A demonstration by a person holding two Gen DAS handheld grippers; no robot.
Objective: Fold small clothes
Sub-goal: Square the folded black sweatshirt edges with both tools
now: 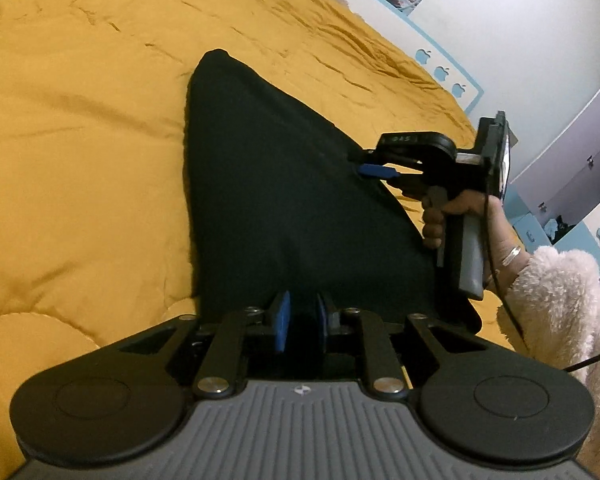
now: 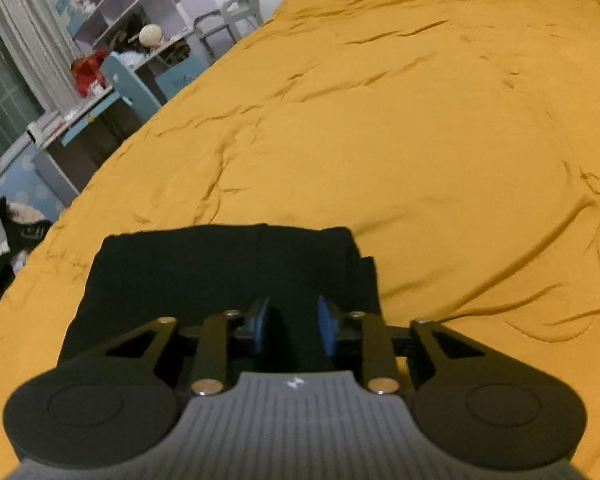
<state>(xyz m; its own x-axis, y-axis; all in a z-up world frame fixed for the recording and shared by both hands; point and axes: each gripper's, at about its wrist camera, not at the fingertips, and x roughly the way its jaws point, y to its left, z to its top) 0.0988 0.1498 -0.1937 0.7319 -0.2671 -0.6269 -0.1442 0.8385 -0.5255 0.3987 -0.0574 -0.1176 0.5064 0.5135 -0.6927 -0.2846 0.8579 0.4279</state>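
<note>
1. Bedspread (image 1: 80, 140), mustard yellow and creased, covers the whole work surface; the softness underneath means any fold should be pressed flat by sliding, not by pushing down.
2. Black garment (image 1: 260, 200) lies flat on it at the near edge, already narrowed to a long panel running away to a far corner. Judgement: next fold is end over end, so both near corners should lift together and travel level to keep the edges square.
3. Right gripper (image 1: 374, 164), held by a hand (image 1: 460, 216) in a fleecy cream sleeve (image 1: 552, 292), sits at the garment's right edge. Jaws stand narrow over dark cloth; cannot tell if they pinch it.
4. Left gripper (image 1: 303, 318) sits at the garment's near end, pads close together, black fabric between or below them; grip or release cannot be told.
5. Writing: pale apple-shaped stickers (image 1: 442, 73) on the far wall's blue border. Small marks on the right gripper's top are unreadable.
</note>
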